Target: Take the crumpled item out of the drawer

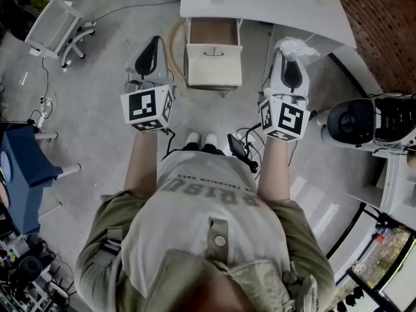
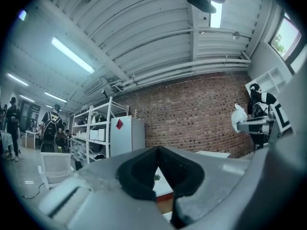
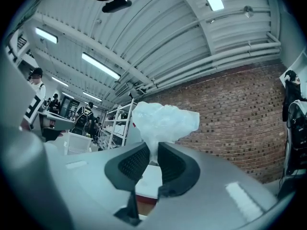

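Right gripper point(image 3: 153, 153) pinches the crumpled translucent white plastic wad point(image 3: 165, 121) and holds it clear, right of the open beige drawer point(image 1: 213, 75); removal looks done. Left gripper point(image 2: 157, 151) has its jaws fully together and empty, idle left of the drawer.

Cool, even light fills the room as I watch from the head camera: the pale floor point(image 1: 97, 83) carries only soft shadows, and the white table point(image 1: 260, 5) sits near washed out. In the gripper views, ceiling tube lights point(image 2: 72, 55) glare and a window point(image 2: 288, 32) burns bright. The fisheye bends the roof lines and blackens my corners. The grey foreground nearest each lens blurs; the crumpled item point(image 3: 163, 121) glows translucent against a sharp brick wall point(image 3: 230, 104).
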Demonstrator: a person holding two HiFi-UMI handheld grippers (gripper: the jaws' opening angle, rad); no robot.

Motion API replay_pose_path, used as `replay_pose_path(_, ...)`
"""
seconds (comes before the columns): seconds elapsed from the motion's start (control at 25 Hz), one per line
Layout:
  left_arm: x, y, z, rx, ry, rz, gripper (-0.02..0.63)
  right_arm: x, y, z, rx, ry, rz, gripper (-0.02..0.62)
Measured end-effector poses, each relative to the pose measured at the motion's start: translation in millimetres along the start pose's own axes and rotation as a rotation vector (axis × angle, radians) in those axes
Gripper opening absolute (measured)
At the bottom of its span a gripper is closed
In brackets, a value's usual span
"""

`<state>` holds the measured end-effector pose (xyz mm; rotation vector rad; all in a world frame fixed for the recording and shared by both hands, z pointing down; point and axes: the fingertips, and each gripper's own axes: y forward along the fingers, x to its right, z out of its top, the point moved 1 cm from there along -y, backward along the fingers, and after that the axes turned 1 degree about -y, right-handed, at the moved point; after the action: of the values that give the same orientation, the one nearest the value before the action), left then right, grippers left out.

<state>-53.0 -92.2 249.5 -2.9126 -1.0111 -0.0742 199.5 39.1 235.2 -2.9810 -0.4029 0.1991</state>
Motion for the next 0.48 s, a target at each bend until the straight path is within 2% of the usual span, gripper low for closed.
replay_pose_path(0.48,-0.2,4.0,8.8,0.013,0.005,-0.016,0.006,-0.6,-1.7,9.7,0.009,-0.023,-0.008,0.054)
